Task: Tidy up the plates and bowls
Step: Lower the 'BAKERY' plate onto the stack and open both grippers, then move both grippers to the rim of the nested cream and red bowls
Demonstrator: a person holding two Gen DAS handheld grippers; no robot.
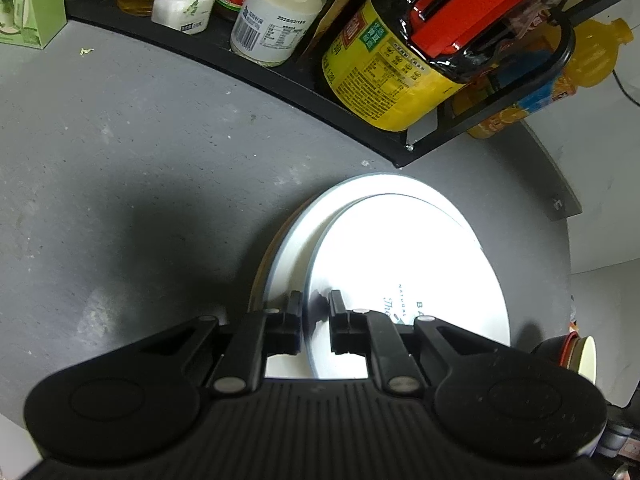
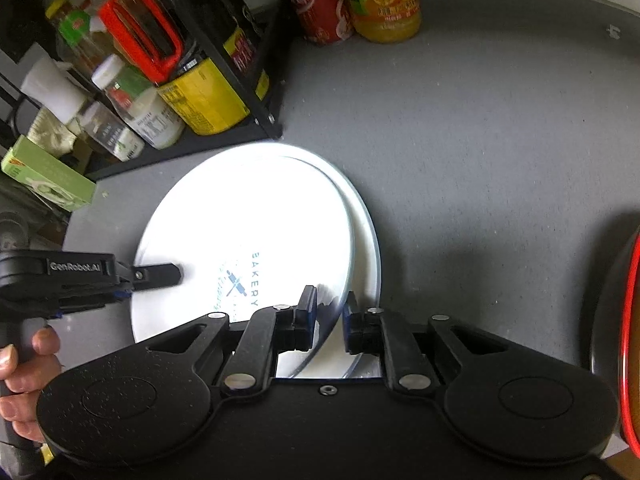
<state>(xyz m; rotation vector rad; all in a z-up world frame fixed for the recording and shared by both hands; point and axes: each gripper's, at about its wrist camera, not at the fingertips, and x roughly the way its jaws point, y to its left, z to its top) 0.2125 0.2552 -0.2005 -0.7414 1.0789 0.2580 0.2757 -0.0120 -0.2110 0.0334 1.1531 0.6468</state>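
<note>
A white plate printed with "BAKERY" lies on top of a larger white plate, whose rim shows around it on the grey counter. My left gripper is shut on the upper plate's left rim, one finger inside and one outside. In the right wrist view its finger reaches over that rim. My right gripper straddles the opposite rim, with its pads standing slightly off it.
A black wire rack of bottles and jars stands just behind the plates, with a yellow-labelled jug at its end. An orange juice bottle and a red can stand beyond. A red-rimmed dark pot sits at the right and a green box at the left.
</note>
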